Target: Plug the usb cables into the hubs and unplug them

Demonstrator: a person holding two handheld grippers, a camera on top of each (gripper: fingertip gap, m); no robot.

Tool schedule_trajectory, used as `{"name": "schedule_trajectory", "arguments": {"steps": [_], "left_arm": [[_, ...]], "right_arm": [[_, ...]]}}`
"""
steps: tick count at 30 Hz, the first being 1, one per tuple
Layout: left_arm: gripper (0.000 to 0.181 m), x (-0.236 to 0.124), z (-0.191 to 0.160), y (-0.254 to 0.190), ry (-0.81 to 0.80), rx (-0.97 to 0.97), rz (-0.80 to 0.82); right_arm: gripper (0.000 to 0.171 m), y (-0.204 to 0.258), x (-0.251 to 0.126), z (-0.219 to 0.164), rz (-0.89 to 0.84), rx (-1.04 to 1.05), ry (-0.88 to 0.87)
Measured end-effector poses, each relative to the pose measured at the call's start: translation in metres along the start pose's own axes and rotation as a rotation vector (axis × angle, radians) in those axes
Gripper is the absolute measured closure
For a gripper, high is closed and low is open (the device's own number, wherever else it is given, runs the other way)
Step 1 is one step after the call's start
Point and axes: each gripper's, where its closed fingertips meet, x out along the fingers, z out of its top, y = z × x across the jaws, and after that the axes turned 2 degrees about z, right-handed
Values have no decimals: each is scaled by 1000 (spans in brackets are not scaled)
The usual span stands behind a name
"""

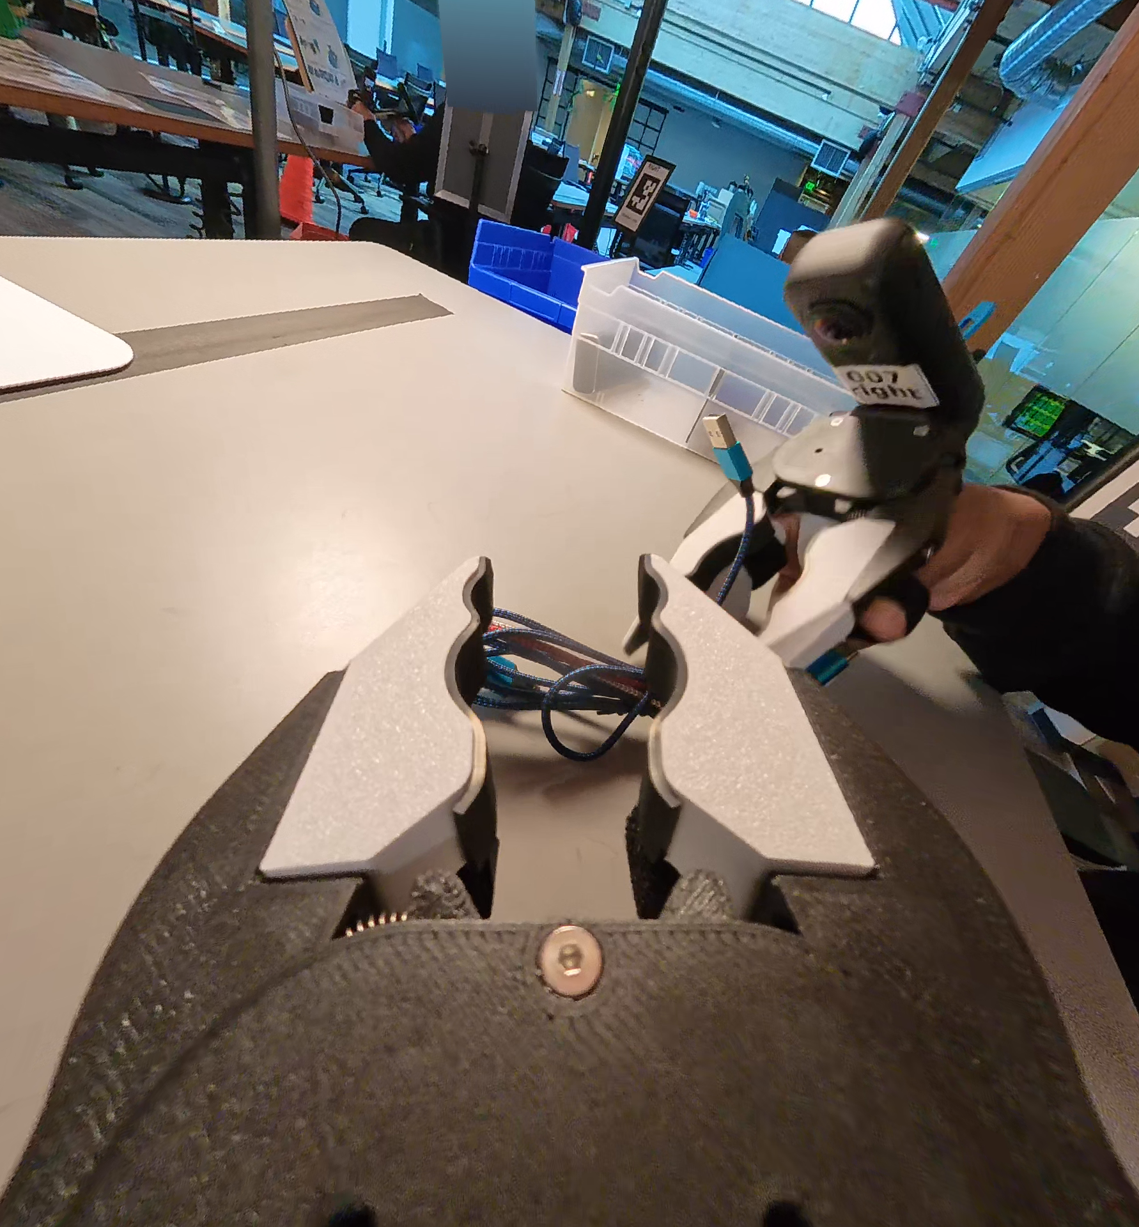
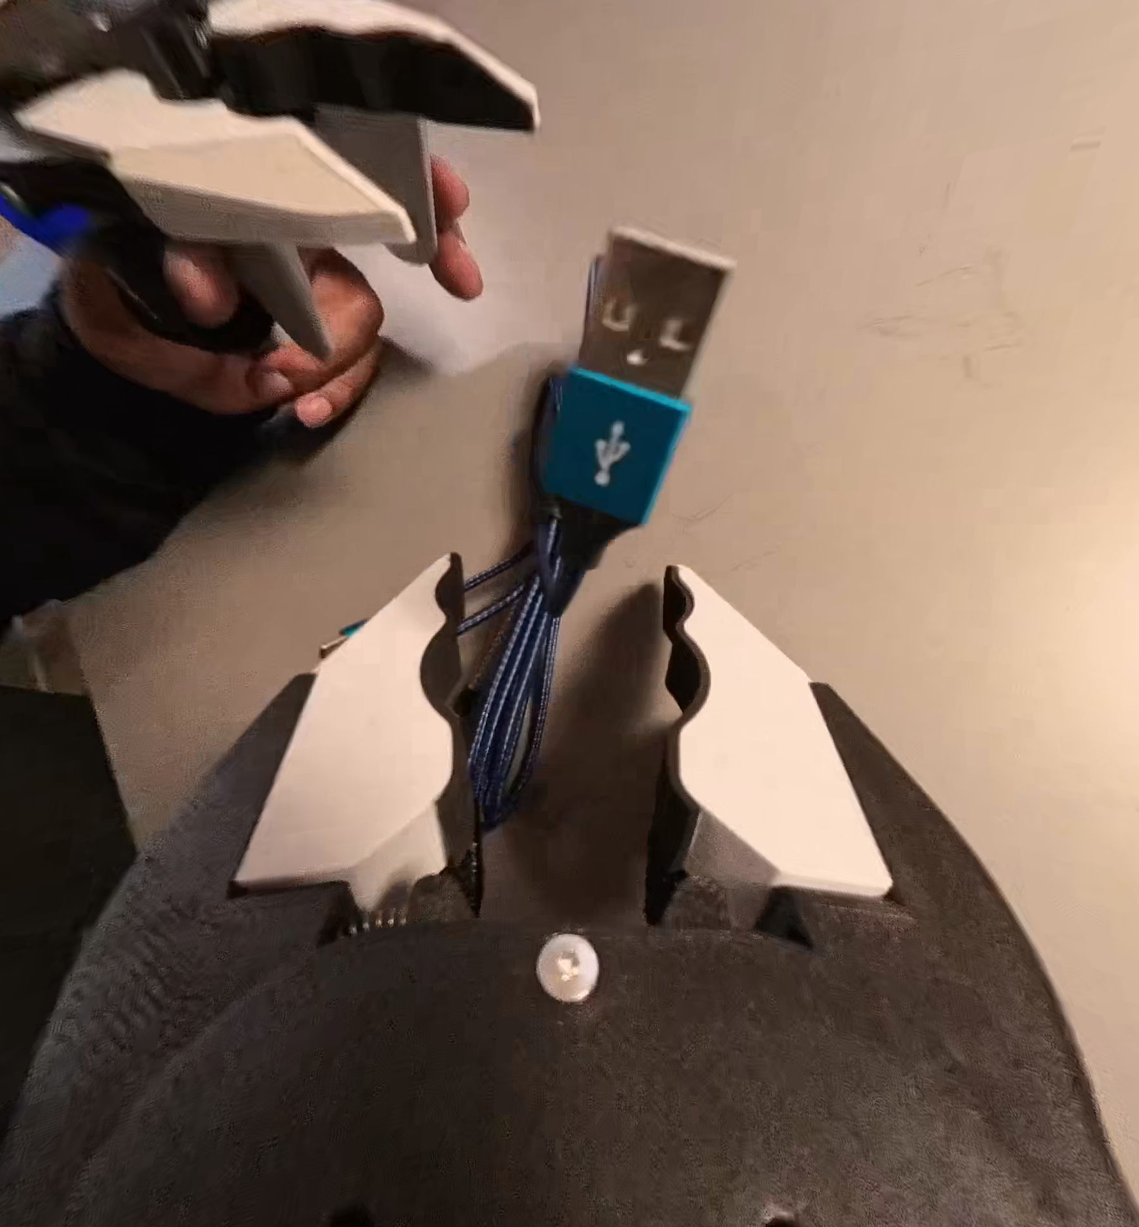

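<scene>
A bundle of blue and red braided USB cables (image 1: 553,670) lies on the grey table (image 1: 221,531). My left gripper (image 1: 563,584) is open and empty, its fingers on either side of the bundle's near end. My right gripper (image 2: 563,584), a hand holding it, has its jaws apart. A blue braided cable (image 2: 514,717) runs between them against the left finger. That cable's teal USB plug (image 2: 620,451) sticks out past the fingertips. In the left wrist view the plug (image 1: 726,445) points up above the right gripper (image 1: 706,584). No hub is in view.
A clear plastic divided bin (image 1: 686,358) and blue bins (image 1: 527,272) stand at the table's far right. A white mat (image 1: 22,332) lies at the far left beside a grey strip (image 1: 274,332). The left gripper (image 2: 470,176) and its hand (image 2: 255,332) are close at the upper left. The grippers' ends are close to 9 centimetres from one another.
</scene>
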Motion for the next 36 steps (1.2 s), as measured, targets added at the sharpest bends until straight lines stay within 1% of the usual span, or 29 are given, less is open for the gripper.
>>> {"name": "schedule_trajectory", "arguments": {"steps": [1, 3, 6, 10, 13, 15, 17, 21, 25, 27, 28, 30, 33, 36], "left_arm": [[136, -1, 0, 0, 1, -1, -2], [135, -2, 0, 0, 2, -2, -5], [135, -4, -1, 1, 2, -8, -8], [135, -8, 0, 3, 1, -12, -6], [135, -10, 0, 5, -3, -16, -3], [135, -11, 1, 6, -5, -18, -3], [135, -11, 1, 6, -8, -21, -3], [135, -11, 1, 6, -6, -20, -3], [135, -11, 1, 7, -6, -24, -2], [135, -11, 1, 7, -7, -27, 0], [135, -11, 1, 8, -8, -29, 2], [135, -11, 1, 9, -9, -32, 6], [135, -12, 2, 10, -17, -37, 14], [135, -13, 4, 12, -33, -40, 26]], "right_arm": [[112, 0, 7, -5, -38, -57, 48], [128, 5, 14, -9, -99, -173, 97], [144, 6, 17, -12, -149, -249, 132], [164, 1, 6, -12, -152, -221, 101], [164, -5, -18, -10, -177, -203, 39], [165, -11, -47, -4, -217, -192, -18], [164, -22, -86, 5, -287, -209, -85], [164, -54, -195, 20, -517, -291, -178], [165, -100, -315, 15, -829, -503, -132], [165, -121, -360, 3, -903, -592, -81], [164, -131, -376, -5, -923, -643, -47], [164, -152, -391, -26, -930, -735, 43], [164, -185, -388, -61, -899, -810, 208], [164, -218, -379, -102, -869, -870, 449]]}}
